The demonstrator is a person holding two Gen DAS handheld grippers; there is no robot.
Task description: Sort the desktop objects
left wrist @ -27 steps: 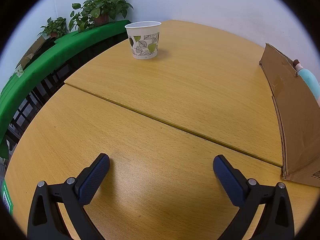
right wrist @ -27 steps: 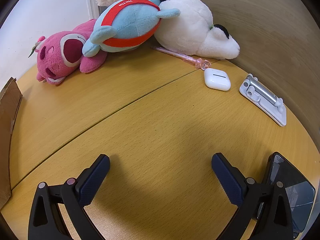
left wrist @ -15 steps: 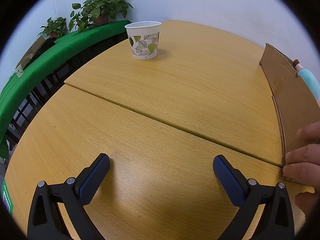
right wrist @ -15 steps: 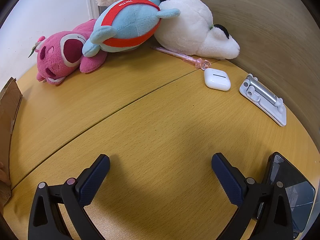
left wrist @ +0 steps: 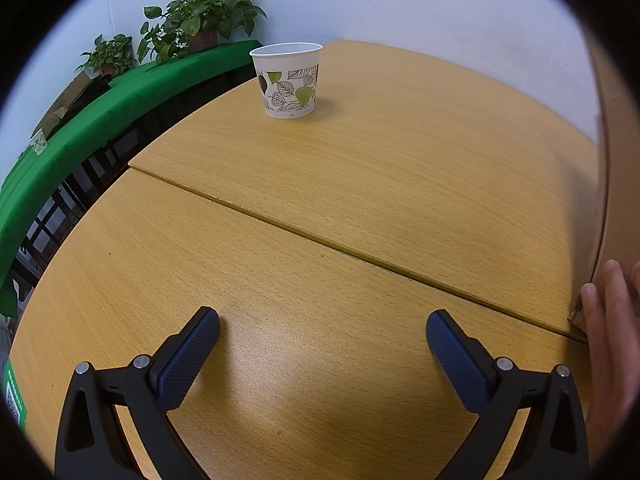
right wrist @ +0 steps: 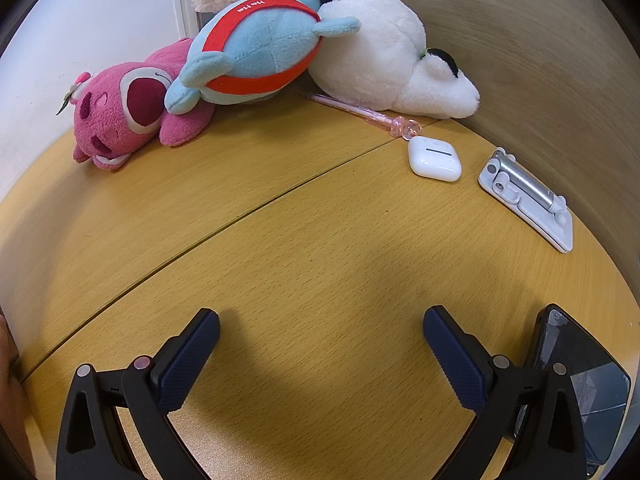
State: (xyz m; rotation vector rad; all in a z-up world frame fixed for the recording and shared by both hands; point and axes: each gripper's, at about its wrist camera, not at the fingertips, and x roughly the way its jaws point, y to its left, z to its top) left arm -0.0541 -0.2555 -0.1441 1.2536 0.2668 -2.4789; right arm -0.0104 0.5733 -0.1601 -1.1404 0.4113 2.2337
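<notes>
- My left gripper (left wrist: 322,330) hangs over bare table (left wrist: 360,184) near its front edge, jaws spread as wide as they go and holding nothing.
- My right gripper (right wrist: 321,330) is the same: fully spread, empty, over open tabletop.
- Nothing looks sorted yet, as I judge it. The pink plush (right wrist: 128,112), blue plush (right wrist: 260,52) and white plush (right wrist: 384,64) are piled together at the far edge.
- A pink pen (right wrist: 360,114) lies just in front of the white plush; an earbud case (right wrist: 434,158) and a folded phone stand (right wrist: 526,200) lie toward the far right edge.
- A dark phone (right wrist: 580,376) lies at the near right edge, beside my right jaw.
- A paper cup (left wrist: 289,80) stands alone at the far edge in the left view.
- A bare hand (left wrist: 610,344) touches the cardboard box (left wrist: 618,168) at the right, likely the bin.
</notes>
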